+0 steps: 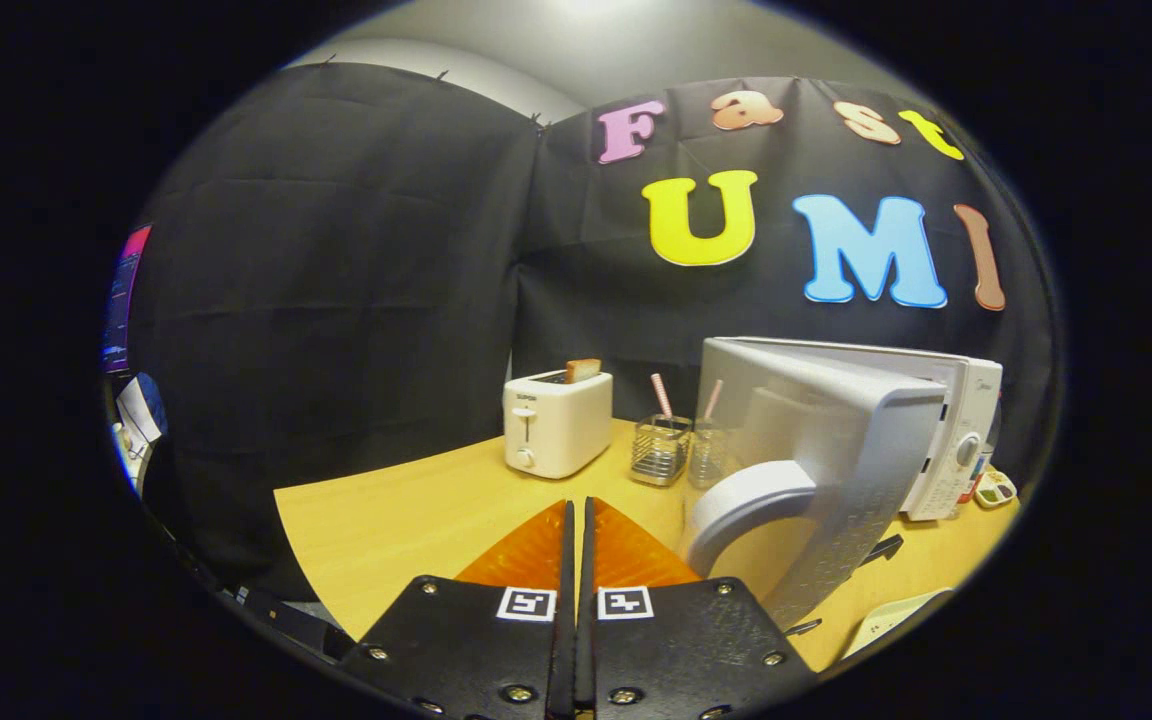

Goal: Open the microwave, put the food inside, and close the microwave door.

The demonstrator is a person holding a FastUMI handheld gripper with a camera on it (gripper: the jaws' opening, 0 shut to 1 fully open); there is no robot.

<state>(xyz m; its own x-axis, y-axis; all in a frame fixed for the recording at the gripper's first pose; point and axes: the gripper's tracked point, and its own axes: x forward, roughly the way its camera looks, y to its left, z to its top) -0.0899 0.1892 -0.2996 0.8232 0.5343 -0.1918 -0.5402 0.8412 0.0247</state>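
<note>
The white microwave (951, 440) stands on the wooden table (406, 520), ahead and to the right of my fingers. Its door (836, 440) is swung open towards me, seen almost edge-on, with its curved pale handle (741, 500) just right of my fingertips. The door hides the inside of the oven. My gripper (577, 505) is shut, its two fingers pressed together with nothing between them, held low over the table left of the door. Beyond the door's lower corner lies the edge of a pale flat thing (891, 618); I cannot tell what it is.
A white toaster (556, 422) with a slice of toast (583, 369) stands at the back of the table. Two clear holders (660, 450) with striped straws stand between toaster and microwave. A small tray of coloured bits (994, 489) lies right of the microwave.
</note>
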